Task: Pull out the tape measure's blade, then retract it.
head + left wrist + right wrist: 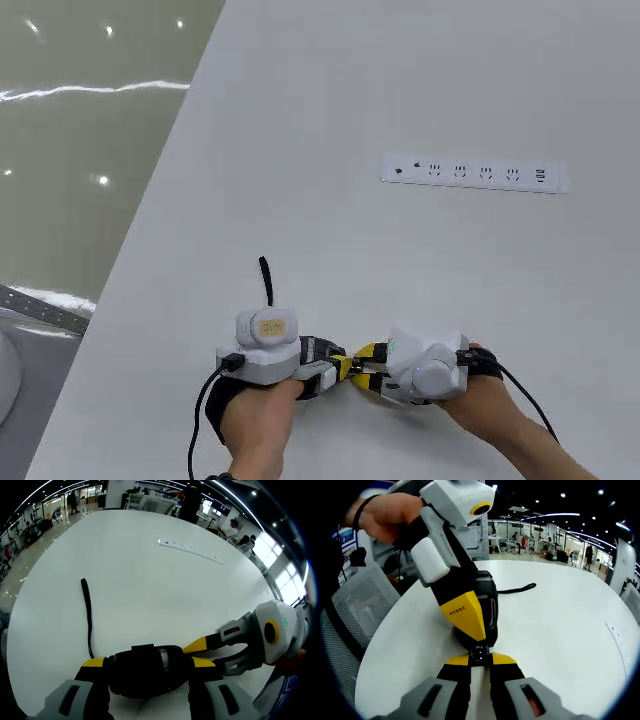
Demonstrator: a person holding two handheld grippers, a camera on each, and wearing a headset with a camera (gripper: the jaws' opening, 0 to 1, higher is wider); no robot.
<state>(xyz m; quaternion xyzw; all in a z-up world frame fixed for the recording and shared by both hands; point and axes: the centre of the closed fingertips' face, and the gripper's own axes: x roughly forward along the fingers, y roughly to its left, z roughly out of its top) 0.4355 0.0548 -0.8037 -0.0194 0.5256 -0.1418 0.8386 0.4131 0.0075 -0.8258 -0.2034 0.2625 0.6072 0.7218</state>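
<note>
While gripping tape measure (pixel 489 597), left fingers (pixel 465 615) read KENSC.

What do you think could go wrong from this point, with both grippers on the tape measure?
1. The right gripper pinches only the small blade tip, so it may slip off once pulling starts.
2. The left gripper holds the rounded tape measure by its sides; the case might twist under the pull.
3. The loose strap lies on the table and could drag.
</note>
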